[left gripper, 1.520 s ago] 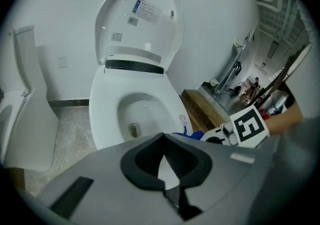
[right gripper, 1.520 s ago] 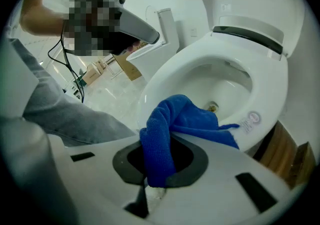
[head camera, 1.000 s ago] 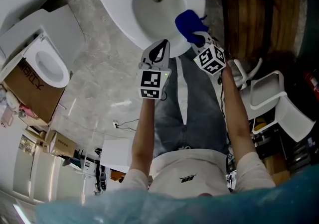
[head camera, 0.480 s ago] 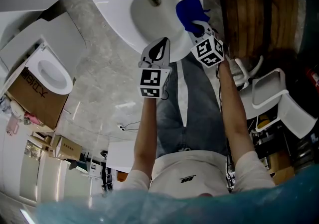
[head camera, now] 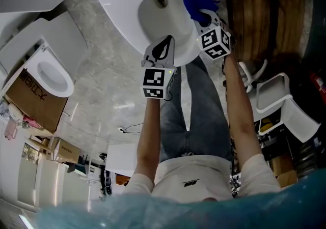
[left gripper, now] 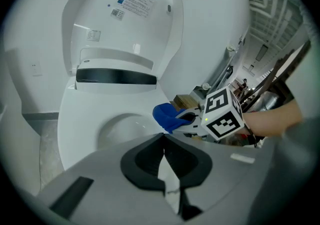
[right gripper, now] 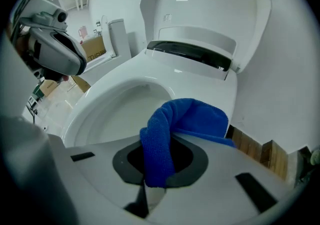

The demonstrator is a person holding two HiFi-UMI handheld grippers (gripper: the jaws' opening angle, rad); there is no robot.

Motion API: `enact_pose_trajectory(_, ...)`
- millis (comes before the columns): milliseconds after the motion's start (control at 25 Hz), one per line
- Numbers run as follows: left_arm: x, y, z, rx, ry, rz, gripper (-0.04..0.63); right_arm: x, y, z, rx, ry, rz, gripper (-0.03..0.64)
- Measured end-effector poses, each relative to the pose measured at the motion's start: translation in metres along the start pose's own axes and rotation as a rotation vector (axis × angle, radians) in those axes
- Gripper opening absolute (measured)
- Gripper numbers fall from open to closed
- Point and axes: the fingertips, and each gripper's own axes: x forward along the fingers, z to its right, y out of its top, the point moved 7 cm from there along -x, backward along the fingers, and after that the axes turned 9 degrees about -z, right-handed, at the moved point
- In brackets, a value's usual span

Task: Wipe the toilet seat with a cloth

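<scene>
Your right tool clamped on blue microfibre cloth. Cloth drapes over right edge of white oval toilet seat, toward hinge end. Brown wooden panelling just beside that edge: little room there. Your left tool has jaws pressed together, empty, above seat's front rim, apart from cloth. White lid stands raised.

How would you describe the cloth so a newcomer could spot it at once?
Find the white toilet with its lid raised. At its right rim, the right gripper pinches a cloth. It is the only bright blue thing there.
</scene>
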Motion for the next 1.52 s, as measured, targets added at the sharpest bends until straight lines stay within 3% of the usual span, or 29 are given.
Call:
enact_pose_trajectory(280, 0.002, 0.009, -0.02, -0.013, 0.007, 0.017, 0.009, 0.008, 0.026, 0.019, -0.02, -0.033, -0.004, 0.02)
enact_pose_trajectory(480, 0.009, 0.021, -0.029, 0.026, -0.003, 0.024, 0.009, 0.015, 0.044, 0.028, -0.027, -0.057, -0.005, 0.021)
enact_pose_trajectory(880, 0.002, 0.034, -0.053, -0.003, 0.009, 0.065, 0.009, 0.032, 0.089, 0.032, -0.055, -0.086, -0.021, 0.02)
enact_pose_trajectory(1520, -0.041, 0.002, -0.115, -0.105, 0.171, 0.083, 0.009, 0.055, 0.146, -0.004, -0.133, -0.091, 0.024, 0.02)
